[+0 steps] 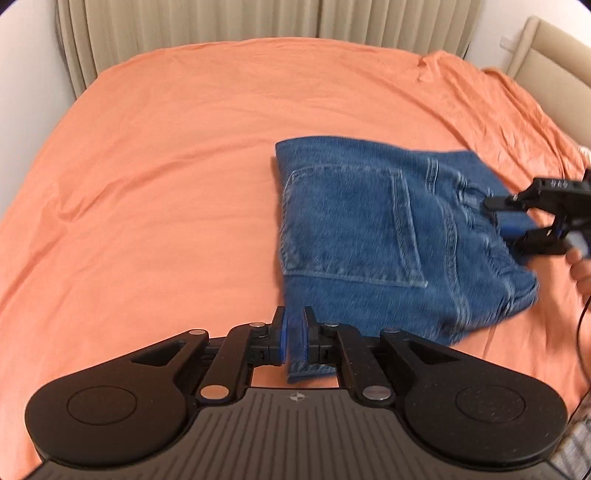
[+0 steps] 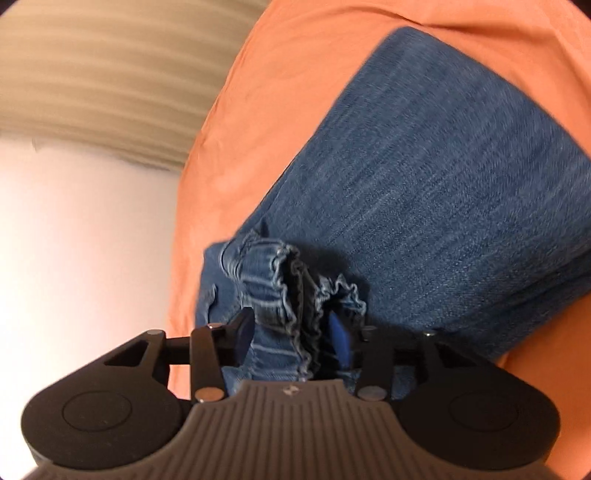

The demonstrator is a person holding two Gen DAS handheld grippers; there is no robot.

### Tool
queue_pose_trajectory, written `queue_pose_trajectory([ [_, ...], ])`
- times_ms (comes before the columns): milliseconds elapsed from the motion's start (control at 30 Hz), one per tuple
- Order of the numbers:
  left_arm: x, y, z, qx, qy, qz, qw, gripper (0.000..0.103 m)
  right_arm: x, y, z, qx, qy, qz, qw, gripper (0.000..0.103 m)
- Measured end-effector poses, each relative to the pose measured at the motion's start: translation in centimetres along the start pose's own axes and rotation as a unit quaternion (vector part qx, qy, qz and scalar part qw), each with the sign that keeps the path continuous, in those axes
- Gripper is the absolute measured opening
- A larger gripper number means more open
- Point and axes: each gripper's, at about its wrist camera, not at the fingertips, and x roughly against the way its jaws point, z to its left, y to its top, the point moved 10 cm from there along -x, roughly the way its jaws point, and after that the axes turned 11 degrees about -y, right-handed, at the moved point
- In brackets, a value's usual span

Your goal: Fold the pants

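Folded blue denim pants (image 1: 369,229) lie on the orange bed sheet (image 1: 166,166), back pocket facing up. My left gripper (image 1: 294,323) is shut on the near left corner of the pants, with denim pinched between its blue pads. At the right side of the pants, my right gripper (image 1: 508,225) stands with its jaws apart around the bunched edge. In the right wrist view the right gripper (image 2: 291,328) is open. Frayed hems (image 2: 284,295) sit between its fingers, with a dark gap beside the blue pad (image 2: 340,332). The pants (image 2: 443,166) stretch away beyond it.
Beige curtains (image 1: 221,22) hang behind the bed's far edge. A padded headboard (image 1: 554,48) stands at the far right. A person's hand (image 1: 581,266) holds the right gripper, and a black cable (image 1: 583,317) hangs below it. Wrinkled sheet surrounds the pants.
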Motion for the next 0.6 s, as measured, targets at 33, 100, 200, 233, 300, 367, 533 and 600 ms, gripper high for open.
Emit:
queue_pose_trajectory([
  [33, -0.7, 0.2, -0.1, 0.002, -0.001, -0.001, 1.0, 0.009, -0.2, 0.2, -0.2, -0.002, 0.0, 0.002, 1.0, 0.044],
  [100, -1.3, 0.5, -0.3, 0.002, 0.002, -0.002, 1.0, 0.009, -0.5, 0.7, -0.3, -0.012, 0.001, 0.0, 1.0, 0.044],
  [200, -1.6, 0.7, -0.4, 0.007, 0.003, -0.003, 1.0, 0.01, -0.7, 1.3, 0.0, -0.007, -0.008, -0.011, 1.0, 0.026],
  [233, -1.6, 0.7, -0.5, 0.008, 0.003, -0.004, 1.0, 0.01, -0.7, 1.5, 0.3, 0.006, -0.016, -0.016, 1.0, 0.019],
  [300, -1.5, 0.9, -0.7, 0.008, 0.004, -0.008, 0.9999, 0.01, -0.1, 1.2, 1.8, 0.047, -0.025, -0.03, 0.998, 0.014],
  [367, -1.4, 1.1, -0.8, 0.01, 0.005, -0.012, 0.9999, 0.01, 1.2, 0.9, 3.9, 0.103, -0.033, -0.048, 0.993, 0.012],
  [533, -0.9, 2.1, -0.4, 0.029, 0.009, -0.032, 0.999, 0.01, 4.8, 1.4, 11.5, 0.232, -0.031, -0.086, 0.968, 0.01],
  [600, -0.5, 2.8, -0.1, 0.046, 0.004, -0.046, 0.9979, 0.01, 6.2, 2.0, 14.6, 0.262, -0.033, -0.091, 0.96, 0.009],
])
